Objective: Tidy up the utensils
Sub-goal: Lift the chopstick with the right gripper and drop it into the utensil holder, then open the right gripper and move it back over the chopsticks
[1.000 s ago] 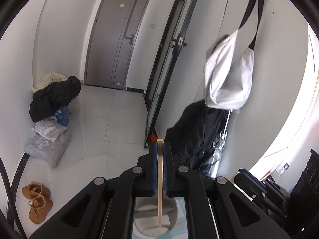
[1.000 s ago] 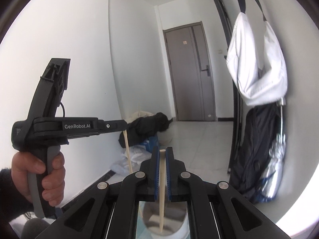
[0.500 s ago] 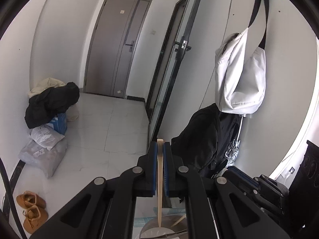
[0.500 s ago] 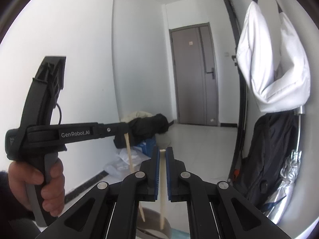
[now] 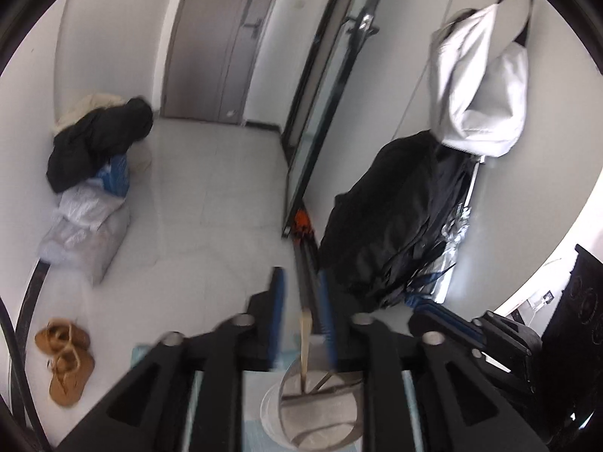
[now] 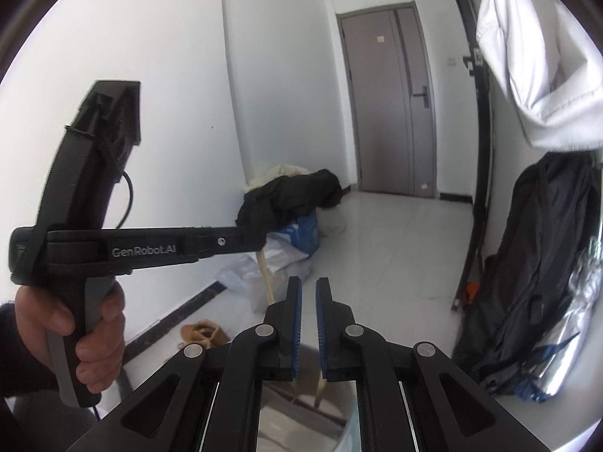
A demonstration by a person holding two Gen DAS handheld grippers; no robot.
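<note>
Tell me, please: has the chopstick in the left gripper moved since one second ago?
Yes. The chopstick has dropped from between the now open fingers of the left gripper into the metal cup below; its top sits lower against them.

Below my left tongs [image 5: 301, 320] a chopstick [image 5: 304, 342] stands in the cup [image 5: 320, 414], another leaning at its 2 o'clock. Sandals [image 5: 64, 361] lie on the floor at 9 o'clock, a clothes heap [image 5: 94, 139] at 10, the door [image 5: 222, 37] at 12, hung bags [image 5: 478, 90] at 2.
</note>
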